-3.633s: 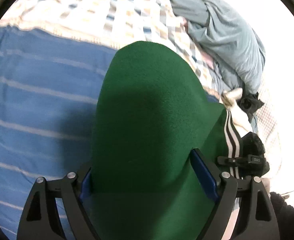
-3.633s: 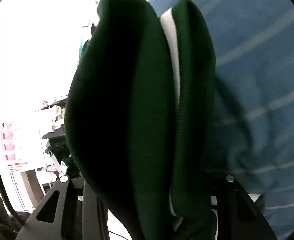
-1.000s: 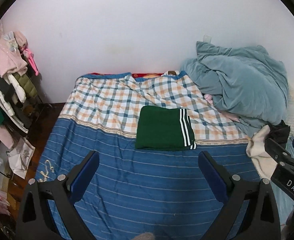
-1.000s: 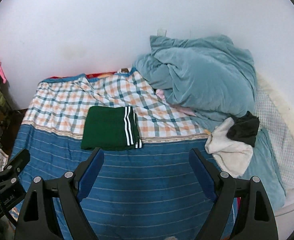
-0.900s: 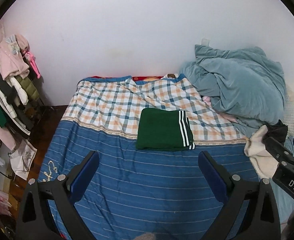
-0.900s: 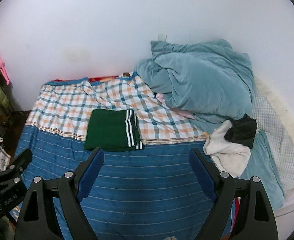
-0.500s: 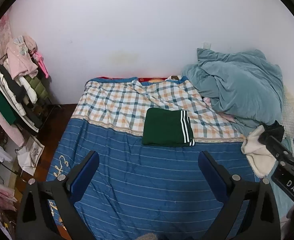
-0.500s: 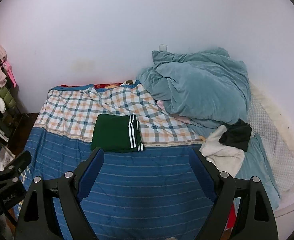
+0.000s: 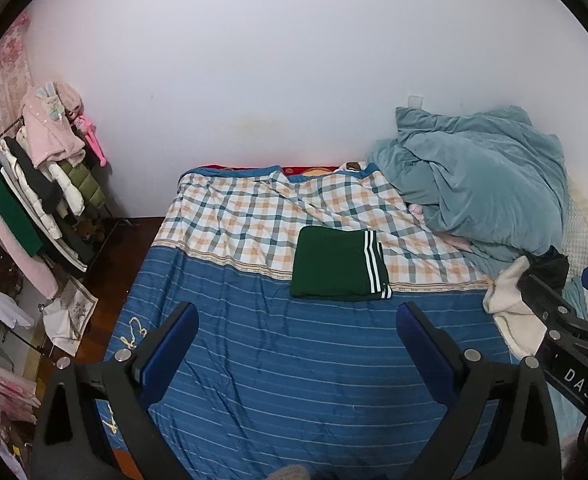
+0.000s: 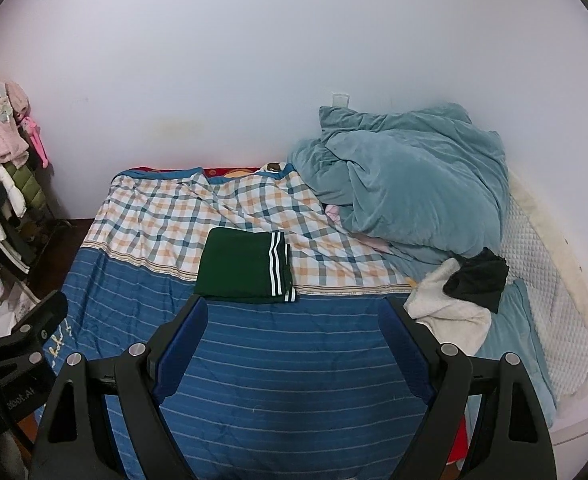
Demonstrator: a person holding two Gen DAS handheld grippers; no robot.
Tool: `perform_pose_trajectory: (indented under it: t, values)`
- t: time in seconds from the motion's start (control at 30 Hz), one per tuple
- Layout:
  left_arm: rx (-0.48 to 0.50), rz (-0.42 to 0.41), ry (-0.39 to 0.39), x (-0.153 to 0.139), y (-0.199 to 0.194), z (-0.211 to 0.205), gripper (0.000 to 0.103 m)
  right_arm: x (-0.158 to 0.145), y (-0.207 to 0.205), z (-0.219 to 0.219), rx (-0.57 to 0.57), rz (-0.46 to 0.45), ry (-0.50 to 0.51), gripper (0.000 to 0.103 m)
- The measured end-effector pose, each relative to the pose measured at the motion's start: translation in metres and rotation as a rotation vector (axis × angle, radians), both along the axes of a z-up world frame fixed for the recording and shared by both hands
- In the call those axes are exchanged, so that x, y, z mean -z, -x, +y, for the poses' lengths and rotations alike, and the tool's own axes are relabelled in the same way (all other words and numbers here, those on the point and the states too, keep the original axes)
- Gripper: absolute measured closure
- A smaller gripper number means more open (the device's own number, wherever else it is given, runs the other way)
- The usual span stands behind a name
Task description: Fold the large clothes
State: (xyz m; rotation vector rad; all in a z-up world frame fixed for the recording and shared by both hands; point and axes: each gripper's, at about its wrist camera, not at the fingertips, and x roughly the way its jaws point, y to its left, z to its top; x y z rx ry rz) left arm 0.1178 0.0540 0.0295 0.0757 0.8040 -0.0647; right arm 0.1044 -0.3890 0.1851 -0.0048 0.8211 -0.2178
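Folded green garment [image 9: 336, 263] lying flat on the bed [image 9: 278, 364], straddling the seam where checked sheet [image 9: 238, 216] meets blue striped cover [image 10: 286, 376]. White stripes along its right edge. Neat rectangle, nothing on top of it.

Left gripper [image 9: 297, 320] held above the foot of the bed, jaws spread wide, nothing between them but bare blue cover. Garment well beyond the fingertips, farther up the bed and slightly right of the midline between the jaws. No contact.

Right gripper [image 10: 293, 312] likewise above the blue cover, jaws spread wide and empty. Garment lying just past the left jaw's tip in that view, left of the midline, apart from both pads.

Crumpled teal duvet [image 10: 406, 188] heaped at the right head of the bed against the wall. White fleecy cloth [image 10: 450, 312] with a black item [image 10: 478, 276] on it near the right edge, well apart from the green garment. Clothes rack [image 9: 42, 184] with hanging coats at far left.

Writing: white letters "DAS" on the black body of the right gripper as seen at the edge of the left view, rest cut off. Pale lettering on the left gripper's body at the edge of the right view, too blurred to read. Yellowish script embroidered on the cover's left corner, not legible.
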Motion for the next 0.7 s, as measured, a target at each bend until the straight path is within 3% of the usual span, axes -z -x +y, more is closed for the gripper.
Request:
perform_pose_trajectory:
  t: [0.7]
  values:
    - [-0.009, 0.007, 0.011, 0.0007, 0.0034, 0.0004, 0.002, -0.0071, -0.0001, 0.0005, -0.002, 0.0, 0.01, 0.013]
